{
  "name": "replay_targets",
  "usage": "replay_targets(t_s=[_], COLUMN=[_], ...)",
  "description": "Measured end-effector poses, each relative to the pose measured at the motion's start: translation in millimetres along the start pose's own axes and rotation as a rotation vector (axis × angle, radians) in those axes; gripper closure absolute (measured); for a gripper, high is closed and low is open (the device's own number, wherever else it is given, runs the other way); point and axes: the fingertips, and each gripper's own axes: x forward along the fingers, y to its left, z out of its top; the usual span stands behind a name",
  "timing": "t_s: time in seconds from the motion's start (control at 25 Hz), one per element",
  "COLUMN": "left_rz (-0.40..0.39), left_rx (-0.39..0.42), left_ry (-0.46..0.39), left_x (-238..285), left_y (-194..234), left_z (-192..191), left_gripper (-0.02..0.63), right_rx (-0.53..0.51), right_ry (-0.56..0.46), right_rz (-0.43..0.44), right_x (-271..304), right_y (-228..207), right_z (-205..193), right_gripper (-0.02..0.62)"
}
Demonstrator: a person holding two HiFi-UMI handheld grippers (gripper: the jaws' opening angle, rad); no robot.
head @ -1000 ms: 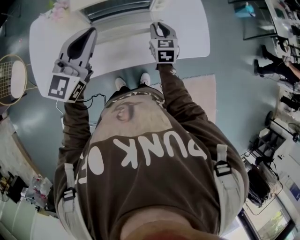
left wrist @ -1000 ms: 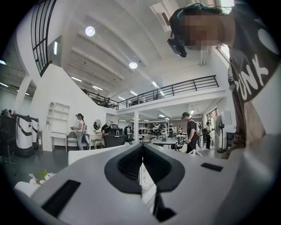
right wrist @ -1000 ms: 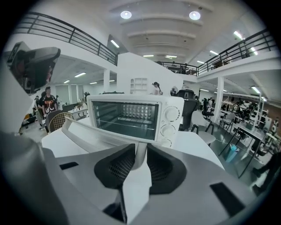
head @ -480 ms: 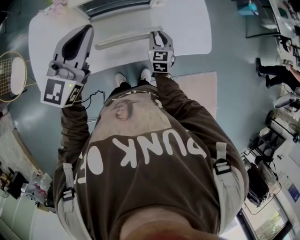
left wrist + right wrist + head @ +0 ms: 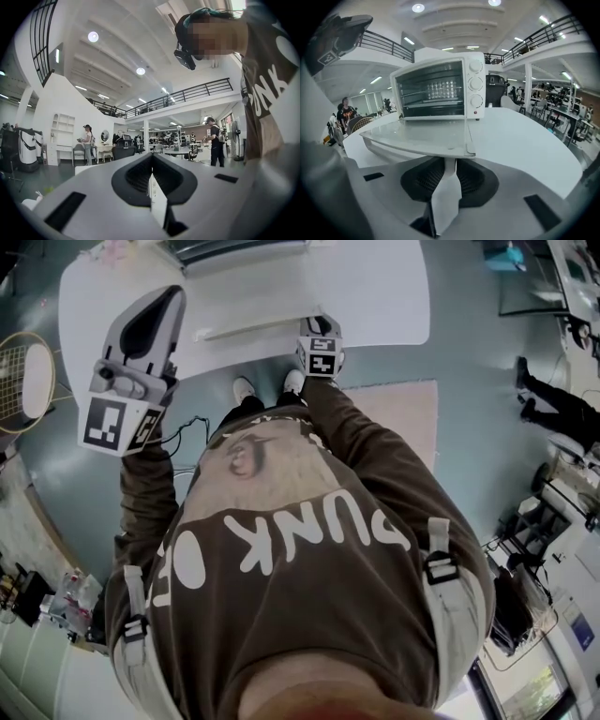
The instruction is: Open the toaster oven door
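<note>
The white toaster oven (image 5: 436,89) stands at the back of a white table (image 5: 525,140), and only its lower edge (image 5: 234,249) shows in the head view. Its glass door (image 5: 417,136) lies folded down almost flat toward me. My right gripper (image 5: 450,157) sits at the right end of the door's front handle (image 5: 253,322), shut on it, its tips hidden under the door's edge; its jaws have just closed a little. In the head view the right gripper (image 5: 321,329) is low at the table's near edge. My left gripper (image 5: 173,294) hangs raised at the left, shut and empty, apart from the oven.
A badminton racket (image 5: 23,381) lies left of the table (image 5: 375,296), and pink flowers (image 5: 112,251) stand at its back left corner. A black cable (image 5: 192,432) runs on the floor by my feet, beside a pale rug (image 5: 394,418). People stand farther off in the hall.
The right gripper has come down and toward me with the door handle, and the door has swung from part open to nearly flat. The left gripper has stayed put.
</note>
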Motion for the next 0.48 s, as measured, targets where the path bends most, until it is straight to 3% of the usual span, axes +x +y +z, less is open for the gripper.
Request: replay_targets(t_s=[0.48], left_rz=[0.023], left_rx=[-0.001], left_ry=[0.002], left_x=[-13], left_y=[3], left_z=[2], left_gripper=[0.601], right_rx=[-0.04], right_ry=[-0.062], right_rz=[-0.143], right_x=[4], right_y=[4], right_z=[-14], right_gripper=[0.494])
